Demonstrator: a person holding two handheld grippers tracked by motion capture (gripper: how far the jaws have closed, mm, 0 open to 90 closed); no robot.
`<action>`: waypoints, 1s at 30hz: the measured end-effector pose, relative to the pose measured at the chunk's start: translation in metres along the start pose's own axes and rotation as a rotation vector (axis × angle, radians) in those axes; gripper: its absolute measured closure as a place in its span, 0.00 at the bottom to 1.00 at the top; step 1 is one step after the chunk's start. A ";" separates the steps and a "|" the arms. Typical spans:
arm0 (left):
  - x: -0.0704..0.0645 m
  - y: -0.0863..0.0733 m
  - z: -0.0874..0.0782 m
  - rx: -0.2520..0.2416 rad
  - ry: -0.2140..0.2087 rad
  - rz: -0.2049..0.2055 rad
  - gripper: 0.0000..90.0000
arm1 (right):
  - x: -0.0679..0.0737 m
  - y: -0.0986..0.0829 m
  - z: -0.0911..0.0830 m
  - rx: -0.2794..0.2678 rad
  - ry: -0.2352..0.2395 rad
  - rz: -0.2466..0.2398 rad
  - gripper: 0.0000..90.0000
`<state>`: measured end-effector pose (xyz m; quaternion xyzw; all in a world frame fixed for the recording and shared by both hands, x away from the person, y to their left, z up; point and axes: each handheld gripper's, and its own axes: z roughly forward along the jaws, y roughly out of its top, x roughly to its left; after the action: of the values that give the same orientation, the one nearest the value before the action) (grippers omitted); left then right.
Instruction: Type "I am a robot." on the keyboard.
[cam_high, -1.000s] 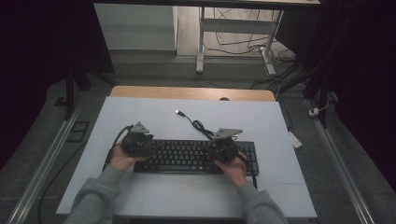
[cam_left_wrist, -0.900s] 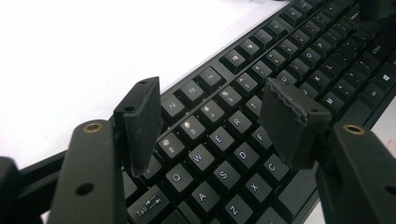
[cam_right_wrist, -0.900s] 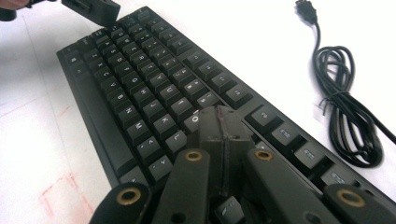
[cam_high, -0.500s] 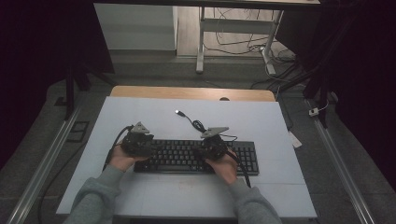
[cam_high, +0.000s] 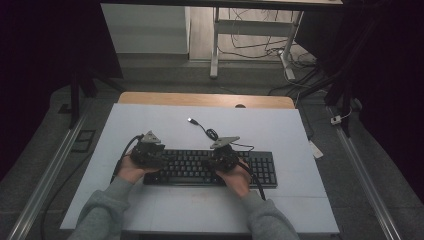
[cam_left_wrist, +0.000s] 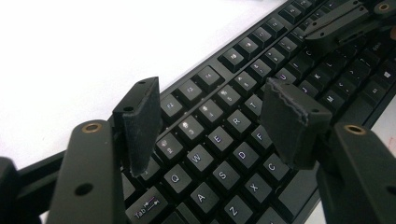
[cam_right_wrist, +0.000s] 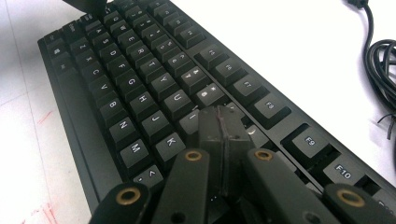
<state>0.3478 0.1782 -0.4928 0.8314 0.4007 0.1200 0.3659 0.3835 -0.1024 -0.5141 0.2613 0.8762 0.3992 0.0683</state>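
Meanwhile, the right gripper (cam_high: 223, 158) sits further inward along the black keyboard (cam_high: 212, 169) than a second ago, when it hung near the number-pad end; since half a second ago it has barely shifted. The left gripper (cam_high: 148, 152) keeps its place over the keyboard's left end.

Both of the person's forearms, in grey sleeves (cam_high: 105, 214), come up from the near edge of the white table (cam_high: 150, 117), each hand wrapped around the rear of its gripper.

Seen from the left gripper view, the left jaws stand wide apart over the keyboard (cam_left_wrist: 243, 121), with the E, R, D and C keys in the gap between them and the Tab key just below the left-hand jaw. In the right gripper view the right gripper (cam_right_wrist: 223, 126) has its jaws pressed flat together, holding nothing, the tips down at the keys (cam_right_wrist: 140, 84) just beyond K, beside the I key; whether they touch a keycap is hard to tell.

A black USB cable (cam_high: 206, 131) lies coiled on the table beyond the jaws. The keys under the closed tips are hidden, and the far function row blurs out.
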 end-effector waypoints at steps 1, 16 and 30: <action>0.000 0.000 0.000 0.001 0.000 0.001 0.42 | 0.000 0.000 0.000 -0.001 -0.001 -0.001 1.00; 0.000 0.000 -0.001 -0.004 0.005 0.004 0.42 | 0.003 0.001 -0.003 -0.008 -0.020 -0.023 1.00; 0.000 0.000 -0.004 -0.013 0.005 0.005 0.42 | -0.002 -0.013 -0.032 -0.059 -0.035 0.006 1.00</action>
<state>0.3455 0.1799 -0.4900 0.8296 0.3986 0.1259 0.3701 0.3692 -0.1315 -0.5020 0.2684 0.8620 0.4205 0.0900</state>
